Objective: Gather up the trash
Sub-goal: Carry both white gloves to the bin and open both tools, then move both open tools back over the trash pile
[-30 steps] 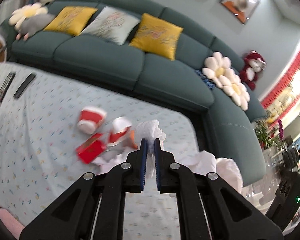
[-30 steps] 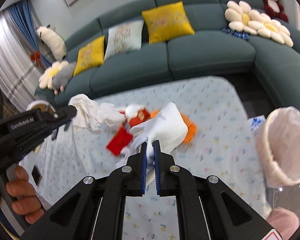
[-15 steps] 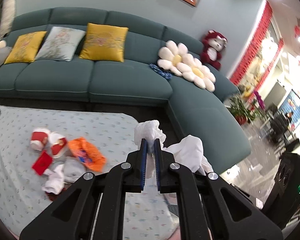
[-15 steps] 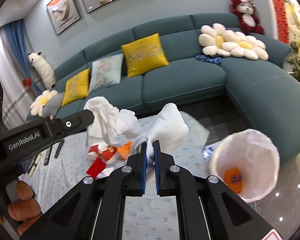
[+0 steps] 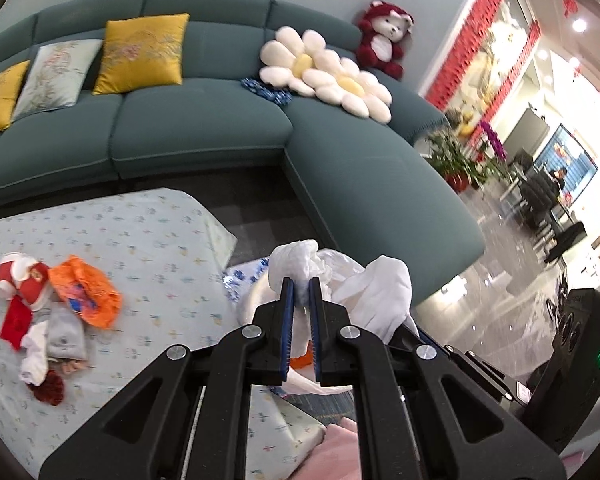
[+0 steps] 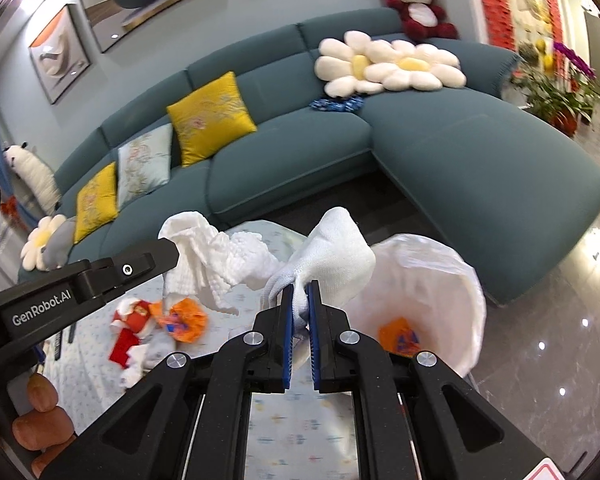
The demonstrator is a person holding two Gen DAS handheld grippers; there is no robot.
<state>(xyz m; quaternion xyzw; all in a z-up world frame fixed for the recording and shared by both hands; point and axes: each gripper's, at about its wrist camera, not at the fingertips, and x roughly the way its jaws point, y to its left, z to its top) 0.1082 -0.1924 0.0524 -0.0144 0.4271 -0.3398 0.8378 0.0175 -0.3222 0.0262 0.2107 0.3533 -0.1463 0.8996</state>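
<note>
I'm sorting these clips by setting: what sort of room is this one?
Most likely a home living room, or a showroom staged as one. A teal sectional sofa carries yellow cushions and a plush bear, framed pictures hang on the wall, and a cloth-covered low table stands before it.

The sofa [image 6: 284,168] carries two yellow cushions [image 6: 210,116], one pale cushion [image 6: 144,164] and one red plush bear [image 6: 418,2]; one lined bin [image 6: 440,280] stands nearby.
</note>
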